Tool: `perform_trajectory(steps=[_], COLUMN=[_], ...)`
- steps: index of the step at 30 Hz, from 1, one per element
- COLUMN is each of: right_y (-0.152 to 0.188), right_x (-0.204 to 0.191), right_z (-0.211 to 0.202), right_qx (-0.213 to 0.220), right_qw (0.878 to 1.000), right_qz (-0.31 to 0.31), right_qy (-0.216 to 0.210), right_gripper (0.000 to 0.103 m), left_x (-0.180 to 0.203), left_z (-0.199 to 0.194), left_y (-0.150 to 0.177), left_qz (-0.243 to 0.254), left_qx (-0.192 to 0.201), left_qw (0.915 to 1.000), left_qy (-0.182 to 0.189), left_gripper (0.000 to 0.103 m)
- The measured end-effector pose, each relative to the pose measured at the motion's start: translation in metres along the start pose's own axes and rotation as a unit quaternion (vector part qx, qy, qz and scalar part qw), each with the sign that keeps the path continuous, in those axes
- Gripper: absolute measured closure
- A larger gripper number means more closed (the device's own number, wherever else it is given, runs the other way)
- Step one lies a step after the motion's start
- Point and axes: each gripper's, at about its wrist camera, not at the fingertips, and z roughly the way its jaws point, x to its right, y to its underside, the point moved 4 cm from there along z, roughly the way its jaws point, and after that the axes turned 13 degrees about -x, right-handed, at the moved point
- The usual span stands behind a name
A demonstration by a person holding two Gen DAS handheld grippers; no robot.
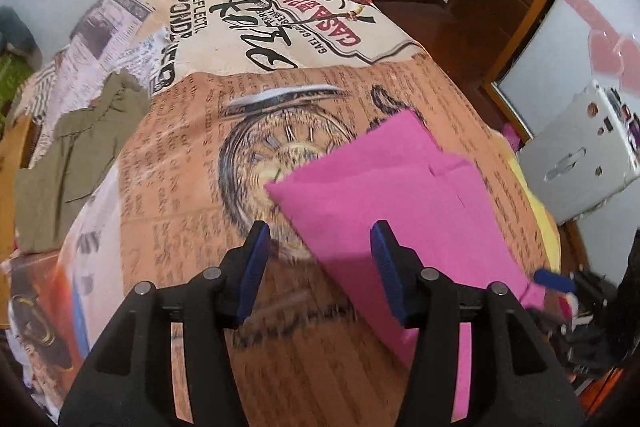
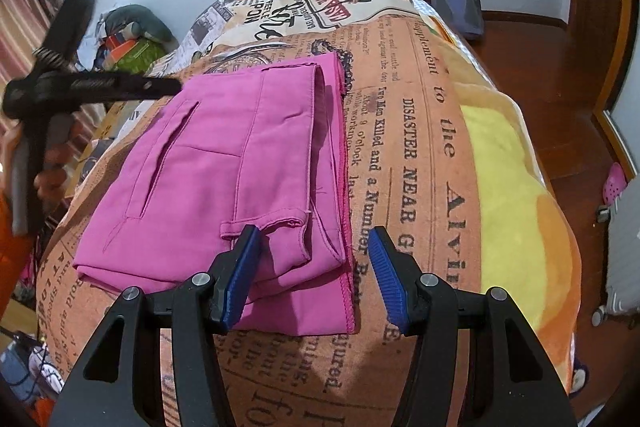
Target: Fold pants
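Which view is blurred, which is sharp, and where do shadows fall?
Left wrist view: motion-smeared print on the bedspread, pink pants soft-edged. Right wrist view: sharp stitching on the pants, the right tongs shadowing the cloth beneath them. Both bulge fisheye-style.

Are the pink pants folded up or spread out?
Folded. The pink pants lie on the bed cover as a compact stack, with several layers showing along the right edge.
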Motion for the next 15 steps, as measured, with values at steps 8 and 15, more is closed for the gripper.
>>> perform_trajectory(steps=[8, 15], right_y=[0.0, -0.006], right_x=[0.003, 0.002], right_z=[0.001, 0.001], right_qx=[0.003, 0.003], right_qw=[1.0, 1.0], right_qz=[0.012, 0.008], right_qy=[-0.01, 0.002], right_gripper=[0.051, 0.051], left_x=[-0.019, -0.012], left_z=[0.04, 0.045], left_y=[-0.024, -0.026], left_qz=[-0.025, -0.002], left_qx=[-0.03, -0.02], left_qw=[0.9983, 0.9996], left_qy=[0.044, 0.018], left_gripper=[0.051, 0.082])
